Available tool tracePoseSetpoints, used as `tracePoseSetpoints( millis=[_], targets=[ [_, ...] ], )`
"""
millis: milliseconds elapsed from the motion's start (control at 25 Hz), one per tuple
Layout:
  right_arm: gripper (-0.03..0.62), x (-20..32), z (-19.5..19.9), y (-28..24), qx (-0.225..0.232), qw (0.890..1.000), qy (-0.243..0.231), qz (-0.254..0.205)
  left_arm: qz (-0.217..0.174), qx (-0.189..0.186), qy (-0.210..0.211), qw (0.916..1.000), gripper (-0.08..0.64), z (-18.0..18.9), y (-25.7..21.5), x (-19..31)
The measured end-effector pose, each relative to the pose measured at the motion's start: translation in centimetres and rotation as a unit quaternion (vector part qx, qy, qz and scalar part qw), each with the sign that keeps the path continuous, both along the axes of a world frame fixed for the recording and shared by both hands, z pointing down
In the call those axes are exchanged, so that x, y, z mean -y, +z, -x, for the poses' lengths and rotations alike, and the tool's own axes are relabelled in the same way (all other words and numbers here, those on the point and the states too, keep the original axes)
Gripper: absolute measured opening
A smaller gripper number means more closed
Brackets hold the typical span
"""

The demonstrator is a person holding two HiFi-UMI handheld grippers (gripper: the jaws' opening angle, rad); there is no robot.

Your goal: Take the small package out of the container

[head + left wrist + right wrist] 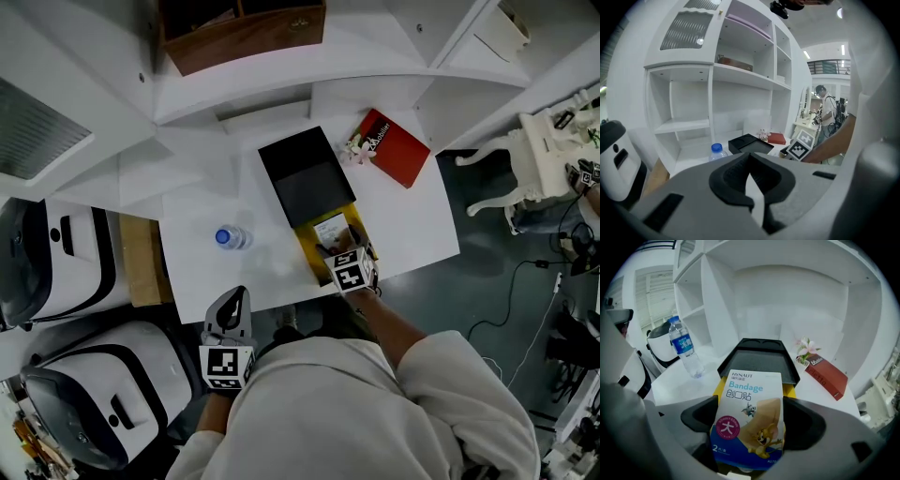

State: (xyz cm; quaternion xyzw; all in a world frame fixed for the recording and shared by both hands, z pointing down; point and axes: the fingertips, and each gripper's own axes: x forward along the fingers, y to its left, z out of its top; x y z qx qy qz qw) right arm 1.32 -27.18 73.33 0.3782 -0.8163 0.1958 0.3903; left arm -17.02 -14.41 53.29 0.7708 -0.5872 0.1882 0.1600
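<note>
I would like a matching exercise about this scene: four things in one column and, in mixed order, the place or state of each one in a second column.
Things
1. bandage package
2. water bottle
3. red box
4. left gripper

Places and states
A. stands upright on the white table
B. shut, holding nothing
C. clamped in the right gripper
D. lies beside the small flower

Pairs: 1-C; 2-A; 3-D; 4-B

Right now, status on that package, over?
Left gripper shut, empty, held back. Right gripper shut on bandage package, at the yellow box. Nothing blocking; bottle off to the left.
</note>
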Motion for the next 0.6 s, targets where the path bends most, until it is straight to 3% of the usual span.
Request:
tracePoseSetpoints(
  millis=[280, 600],
  targets=[
    [0.428, 0.7, -0.1, -6.7, 0.038, 0.996, 0.013, -0.076, -0.021, -0.006, 0.027, 0.9994, 0.008, -1.2, -1.0, 0.3],
    [0.429, 0.6, 0.1, -12.6, 0.072, 0.989, 0.019, -0.131, -0.016, -0.012, 0.049, 0.9986, 0.008, -2.2, -0.8, -0.3]
  ],
)
